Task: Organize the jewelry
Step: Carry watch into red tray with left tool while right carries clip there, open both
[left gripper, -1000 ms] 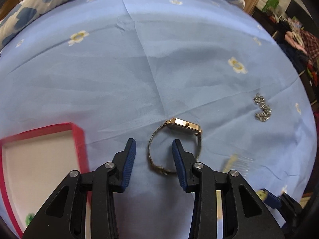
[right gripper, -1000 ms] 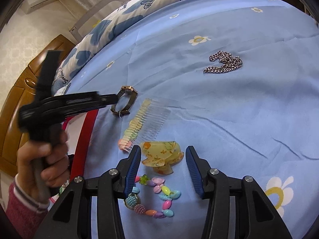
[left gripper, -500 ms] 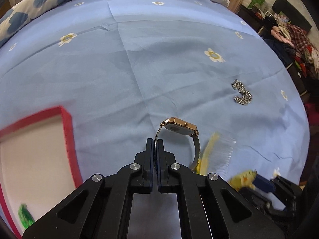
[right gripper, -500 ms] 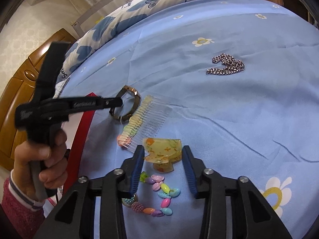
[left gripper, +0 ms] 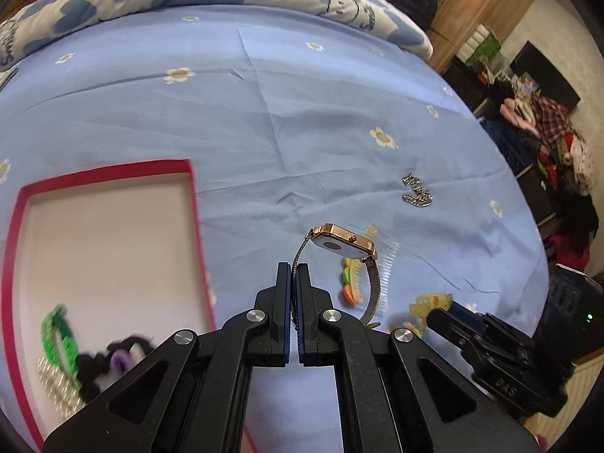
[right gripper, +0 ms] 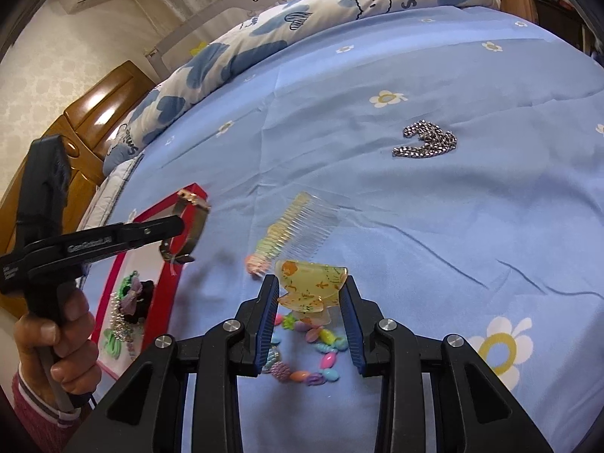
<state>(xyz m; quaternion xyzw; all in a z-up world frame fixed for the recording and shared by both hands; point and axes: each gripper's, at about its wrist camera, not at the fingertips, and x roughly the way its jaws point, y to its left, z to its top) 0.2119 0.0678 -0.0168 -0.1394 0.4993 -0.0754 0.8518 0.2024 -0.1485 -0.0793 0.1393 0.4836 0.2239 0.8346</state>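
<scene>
My left gripper [left gripper: 294, 271] is shut on the mesh band of a rose-gold watch [left gripper: 344, 243] and holds it lifted above the blue bedsheet, just right of the red-rimmed box [left gripper: 190, 204]. The watch [right gripper: 188, 226] also shows in the right wrist view, hanging from the left gripper [right gripper: 177, 226] near the box's corner [right gripper: 196, 188]. My right gripper [right gripper: 309, 287] is shut on a yellow hair claw clip [right gripper: 311, 287], raised over a colourful bead bracelet [right gripper: 302, 355]. The clip [left gripper: 432, 302] shows in the left wrist view too.
A clear comb with a pastel spine [right gripper: 294, 234] and a silver chain [right gripper: 426, 141] lie on the sheet. The box holds a green item [left gripper: 60, 336], a dark scrunchie [left gripper: 113, 358] and pearls. A patterned quilt [right gripper: 264, 34] lies along the far side.
My left gripper closed on the watch band and lifted the watch, moving toward the red box. My right gripper closed on the yellow claw clip and raised it off the sheet.
</scene>
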